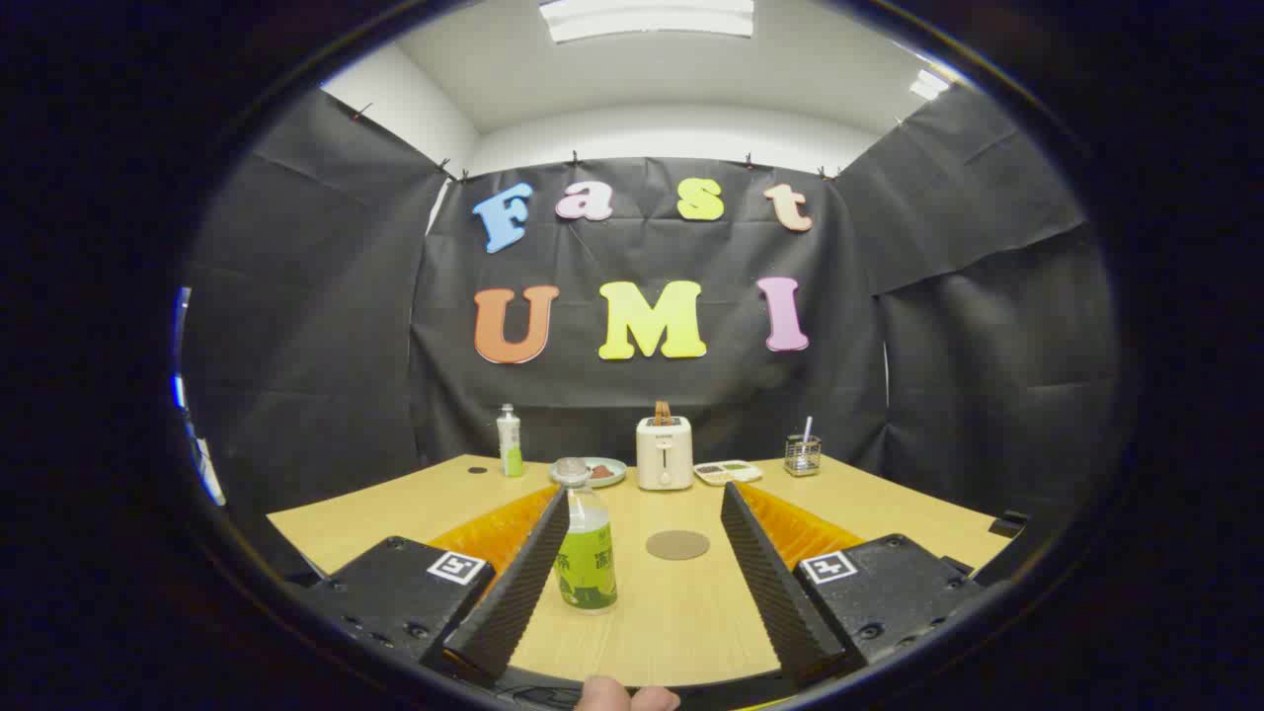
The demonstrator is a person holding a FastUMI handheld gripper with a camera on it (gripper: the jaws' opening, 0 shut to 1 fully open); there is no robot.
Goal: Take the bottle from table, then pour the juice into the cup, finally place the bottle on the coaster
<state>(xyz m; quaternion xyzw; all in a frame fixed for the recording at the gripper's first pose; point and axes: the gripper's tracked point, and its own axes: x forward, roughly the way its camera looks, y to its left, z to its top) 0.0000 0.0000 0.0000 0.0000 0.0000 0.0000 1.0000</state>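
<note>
Two gripper [644, 499] fingers wide apart, empty.

- Bottle [586, 538]: its left edge is hidden behind the left finger.
- Plate [604, 471]: partly hidden behind the bottle's cap; its contents are too small to tell.
- Hand [626, 697]: cut off at bottom centre.

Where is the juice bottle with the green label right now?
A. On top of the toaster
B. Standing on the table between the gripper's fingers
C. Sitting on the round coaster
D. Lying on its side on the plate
B. The bottle stands upright on the table between the open gripper fingers, close to the left finger, while the coaster lies bare to its right.
</note>
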